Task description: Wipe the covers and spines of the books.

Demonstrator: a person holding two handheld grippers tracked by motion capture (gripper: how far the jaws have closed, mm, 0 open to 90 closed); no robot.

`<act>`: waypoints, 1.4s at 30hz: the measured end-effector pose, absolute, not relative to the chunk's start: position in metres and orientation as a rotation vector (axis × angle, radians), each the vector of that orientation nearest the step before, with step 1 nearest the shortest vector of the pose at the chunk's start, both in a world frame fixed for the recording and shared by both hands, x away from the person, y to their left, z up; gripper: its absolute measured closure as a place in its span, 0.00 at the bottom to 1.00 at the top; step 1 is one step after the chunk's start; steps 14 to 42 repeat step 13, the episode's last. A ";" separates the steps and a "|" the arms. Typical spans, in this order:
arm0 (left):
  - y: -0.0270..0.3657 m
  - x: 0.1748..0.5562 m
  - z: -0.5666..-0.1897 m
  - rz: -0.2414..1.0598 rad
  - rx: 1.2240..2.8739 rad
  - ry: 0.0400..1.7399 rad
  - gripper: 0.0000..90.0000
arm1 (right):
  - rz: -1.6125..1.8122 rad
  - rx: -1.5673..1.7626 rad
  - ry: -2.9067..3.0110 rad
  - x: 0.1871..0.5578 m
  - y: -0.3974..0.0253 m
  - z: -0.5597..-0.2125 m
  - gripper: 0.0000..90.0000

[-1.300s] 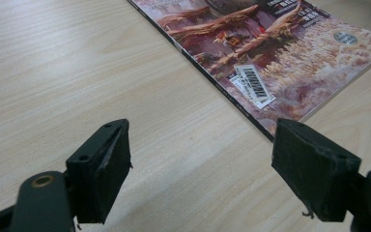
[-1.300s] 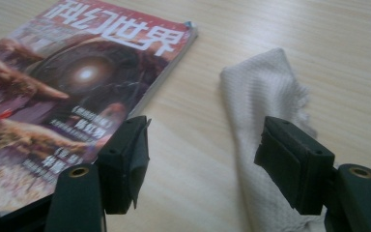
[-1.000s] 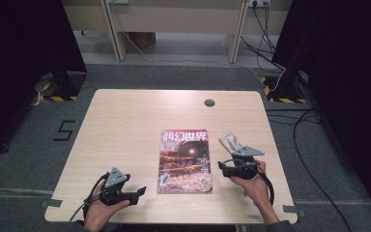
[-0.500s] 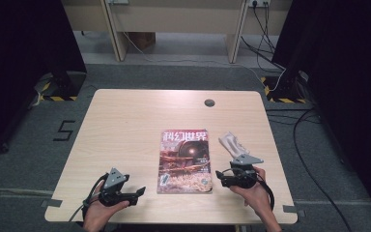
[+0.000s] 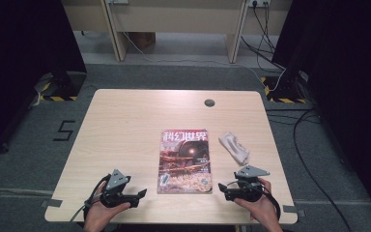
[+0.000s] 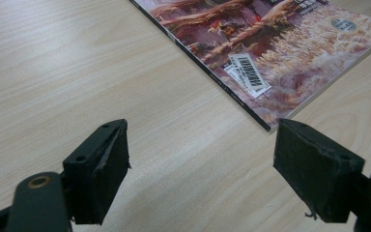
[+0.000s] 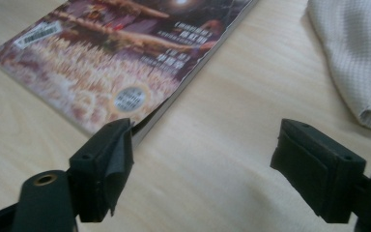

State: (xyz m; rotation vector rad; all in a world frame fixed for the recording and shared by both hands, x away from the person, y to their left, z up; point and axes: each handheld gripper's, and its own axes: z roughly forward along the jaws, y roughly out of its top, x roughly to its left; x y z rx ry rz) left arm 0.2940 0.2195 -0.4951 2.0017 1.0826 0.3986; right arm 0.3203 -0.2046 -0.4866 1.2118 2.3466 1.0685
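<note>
A magazine (image 5: 184, 162) with a reddish-brown cover lies flat near the table's front middle. My left gripper (image 5: 141, 194) rests low at the front left, open, its jaws pointing right at the magazine's near left corner (image 6: 270, 53) and holding nothing (image 6: 203, 154). My right gripper (image 5: 221, 189) sits at the front right, also open and pointing left at the magazine's near right corner (image 7: 125, 53). In the right gripper view its left jaw is right beside the cover's edge, with bare table between the jaws (image 7: 207, 159).
A crumpled off-white cloth (image 5: 235, 147) lies just right of the magazine, beyond the right gripper (image 7: 357, 53). The light wooden table (image 5: 125, 125) has a round cable grommet (image 5: 209, 102) near its far edge. Cables and desk legs stand on the floor behind.
The right gripper has drawn back toward the table's near edge and now sits lower, level with the magazine's bottom right corner. The left gripper, magazine and cloth have stayed put.
</note>
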 end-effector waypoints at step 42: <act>0.218 0.294 -0.495 0.397 2.008 1.079 0.20 | 1.039 1.201 2.391 0.306 -0.203 -0.492 0.20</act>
